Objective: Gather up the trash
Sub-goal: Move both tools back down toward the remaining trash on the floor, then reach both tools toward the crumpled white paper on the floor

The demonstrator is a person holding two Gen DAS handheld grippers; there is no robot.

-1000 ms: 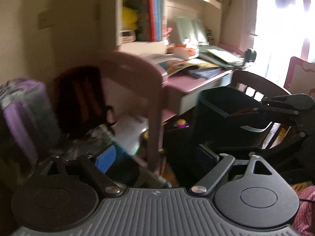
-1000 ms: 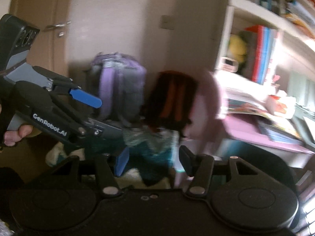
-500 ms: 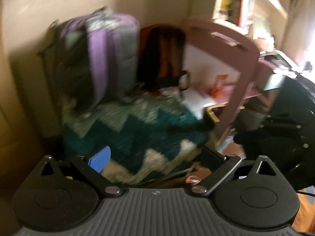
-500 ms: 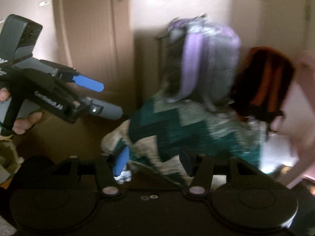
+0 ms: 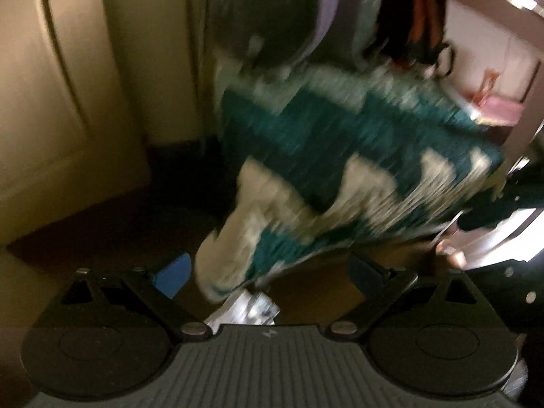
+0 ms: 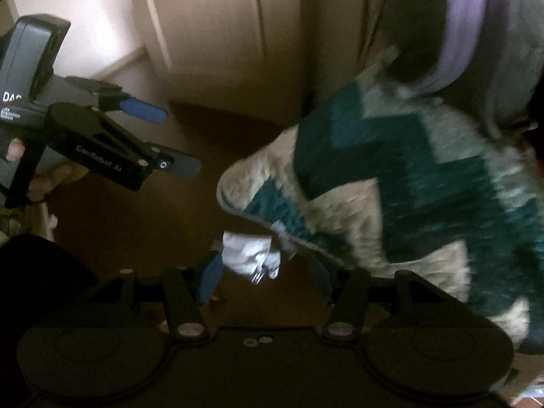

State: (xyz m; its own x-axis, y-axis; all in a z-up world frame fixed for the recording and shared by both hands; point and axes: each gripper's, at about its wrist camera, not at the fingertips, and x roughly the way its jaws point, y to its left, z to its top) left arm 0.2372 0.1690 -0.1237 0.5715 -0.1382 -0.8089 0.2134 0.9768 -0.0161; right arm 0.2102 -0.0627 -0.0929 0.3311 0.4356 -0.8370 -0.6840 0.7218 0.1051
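A crumpled white and silvery wrapper (image 6: 250, 255) lies on the brown floor at the edge of a teal and cream zigzag blanket (image 6: 391, 183). It also shows in the left wrist view (image 5: 243, 307). My right gripper (image 6: 265, 278) is open, with the wrapper just ahead between its fingers. My left gripper (image 5: 268, 272) is open and empty above the wrapper and the blanket's corner (image 5: 306, 183). In the right wrist view the left gripper (image 6: 170, 139) hangs at the left, open, held by a hand.
A purple and grey backpack (image 6: 482, 34) leans behind the blanket. Cream cupboard doors (image 6: 221, 34) stand at the back. A black and orange bag (image 5: 414, 17) and a pink chair (image 5: 523, 108) are at the right.
Both grippers have swung left and down, from the desk and chair to the floor by the blanket. The wrapper has come into view. Both stay open.
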